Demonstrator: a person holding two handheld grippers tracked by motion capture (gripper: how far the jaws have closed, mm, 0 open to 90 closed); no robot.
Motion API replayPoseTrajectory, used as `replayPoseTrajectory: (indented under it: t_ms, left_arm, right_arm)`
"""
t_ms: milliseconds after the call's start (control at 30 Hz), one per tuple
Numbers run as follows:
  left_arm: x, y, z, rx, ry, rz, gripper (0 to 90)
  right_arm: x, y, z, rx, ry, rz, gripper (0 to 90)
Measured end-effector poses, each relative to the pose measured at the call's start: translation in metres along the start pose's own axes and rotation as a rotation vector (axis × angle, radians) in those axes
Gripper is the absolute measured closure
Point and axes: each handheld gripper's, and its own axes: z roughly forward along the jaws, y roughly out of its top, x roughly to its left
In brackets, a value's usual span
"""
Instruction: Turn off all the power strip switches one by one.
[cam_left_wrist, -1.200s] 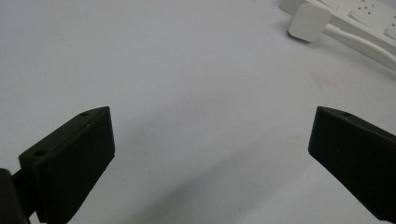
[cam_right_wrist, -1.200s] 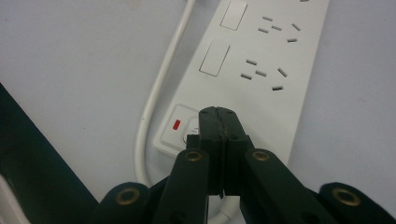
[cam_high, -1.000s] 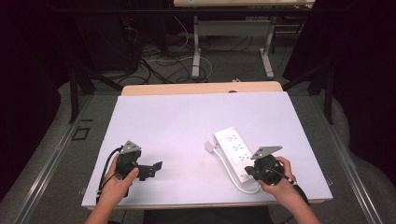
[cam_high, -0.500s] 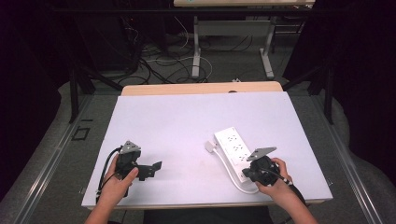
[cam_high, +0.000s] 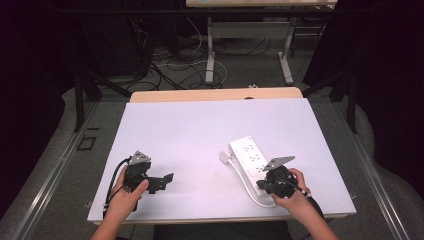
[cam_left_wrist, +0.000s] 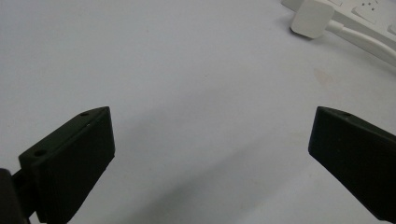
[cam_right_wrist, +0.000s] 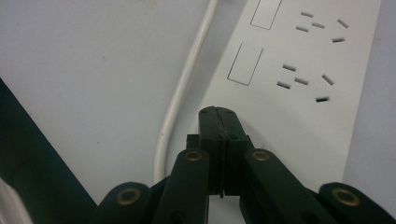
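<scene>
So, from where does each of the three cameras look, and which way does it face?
High view: above the person's side, facing forward and down on the table; both hands show.
Left gripper view: on the left gripper, jaws apart, low across the table.
Right gripper view: on the right gripper, jaws together over the power strip.
All share the power strip.

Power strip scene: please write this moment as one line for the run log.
right gripper: shut, fingers over power strip near end | left gripper: open, nothing between fingers | plug: lying on table
</scene>
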Motion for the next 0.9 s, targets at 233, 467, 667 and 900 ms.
replayPoseTrajectory:
  t_ms: [233, 467, 667, 900]
  left_arm:
    - [0.002, 0.0, -0.002, 0.009, -0.005, -0.001, 0.5]
    - [0.002, 0.0, -0.001, 0.01, -0.007, -0.007, 0.5]
    - [0.002, -0.001, 0.0, -0.01, 0.007, -0.018, 0.5]
    - [0.003, -0.001, 0.0, -0.014, 0.006, -0.019, 0.5]
  right_arm:
    - [-0.001, 0.004, 0.0, -0.03, -0.009, 0.003, 90.0]
    - [-0.004, 0.015, -0.001, -0.044, -0.018, 0.016, 90.0]
    - [-0.009, 0.025, 0.002, -0.046, -0.017, 0.017, 90.0]
    - [-0.014, 0.034, 0.008, -0.037, -0.019, 0.031, 90.0]
